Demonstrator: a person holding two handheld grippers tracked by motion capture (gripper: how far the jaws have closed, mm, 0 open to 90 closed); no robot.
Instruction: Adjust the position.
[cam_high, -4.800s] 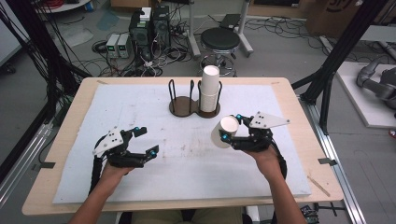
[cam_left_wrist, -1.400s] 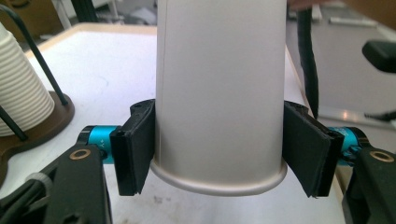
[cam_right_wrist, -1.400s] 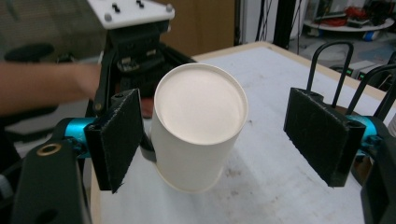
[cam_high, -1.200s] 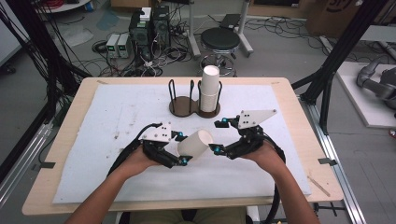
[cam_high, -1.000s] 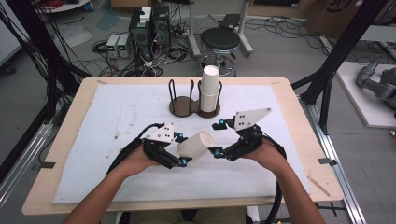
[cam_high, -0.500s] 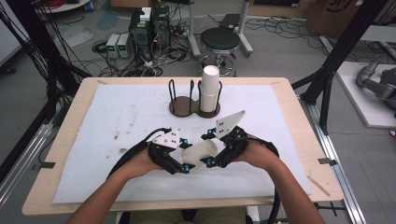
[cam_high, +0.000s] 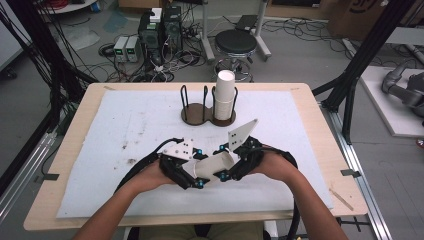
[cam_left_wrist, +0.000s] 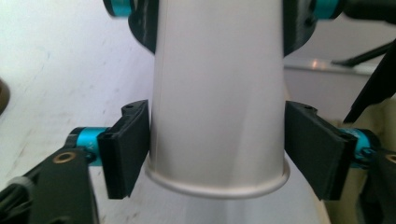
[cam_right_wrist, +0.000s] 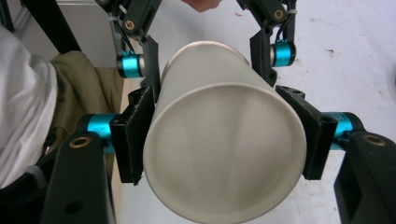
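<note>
A white paper cup (cam_high: 213, 165) lies on its side in the air above the mat, between both grippers. My right gripper (cam_high: 223, 162) is shut on it, and its jaws have just been closing. In the right gripper view its pads (cam_right_wrist: 136, 135) press both sides of the cup (cam_right_wrist: 224, 163). My left gripper (cam_high: 200, 168) has just been opening. In the left gripper view its pads (cam_left_wrist: 127, 149) stand beside the cup's lip end (cam_left_wrist: 217, 93), no longer squeezing it. Each gripper view shows the other gripper's jaws farther along the cup.
A wooden cup holder (cam_high: 196, 114) with black wire loops stands at the back middle of the white mat (cam_high: 125, 130). A stack of paper cups (cam_high: 225, 95) sits in its right slot. A stool (cam_high: 235, 42) and cables lie beyond the table.
The right gripper moved left onto the cup that the left gripper held and closed on it. The left gripper's jaws then parted. Both hands now sit close together.
</note>
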